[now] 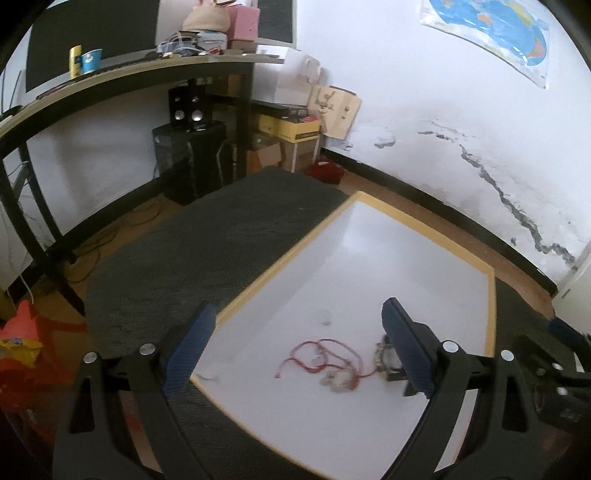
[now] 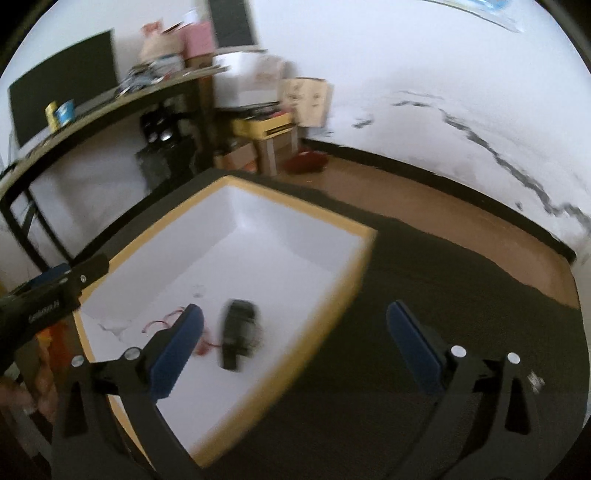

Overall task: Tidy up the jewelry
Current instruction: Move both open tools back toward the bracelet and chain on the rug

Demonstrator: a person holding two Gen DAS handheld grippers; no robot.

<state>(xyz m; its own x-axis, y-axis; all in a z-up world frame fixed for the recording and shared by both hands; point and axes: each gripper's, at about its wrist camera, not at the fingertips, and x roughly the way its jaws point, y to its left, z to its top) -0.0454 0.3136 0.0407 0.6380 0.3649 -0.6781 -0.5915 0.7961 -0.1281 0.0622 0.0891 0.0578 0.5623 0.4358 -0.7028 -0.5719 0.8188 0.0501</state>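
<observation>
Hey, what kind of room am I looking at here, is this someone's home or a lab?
Most likely a home study or bedroom corner, not a lab. A cluttered desk stands over a computer tower with speakers, a world map hangs on the cracked wall, and the white board holding the jewelry lies on dark fabric.

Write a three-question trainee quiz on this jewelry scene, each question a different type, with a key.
1. True or false: the left tool is shut on the red cord necklace.
2. Multiple choice: the black watch lies on A) the dark mat, B) the white board with the yellow border, C) the desk.
3. Fill in: both the left tool and the right tool have their jaws ____.

Key
1. False: its jaws are apart and the necklace lies loose on the board.
2. B.
3. Open, holding nothing.
</observation>
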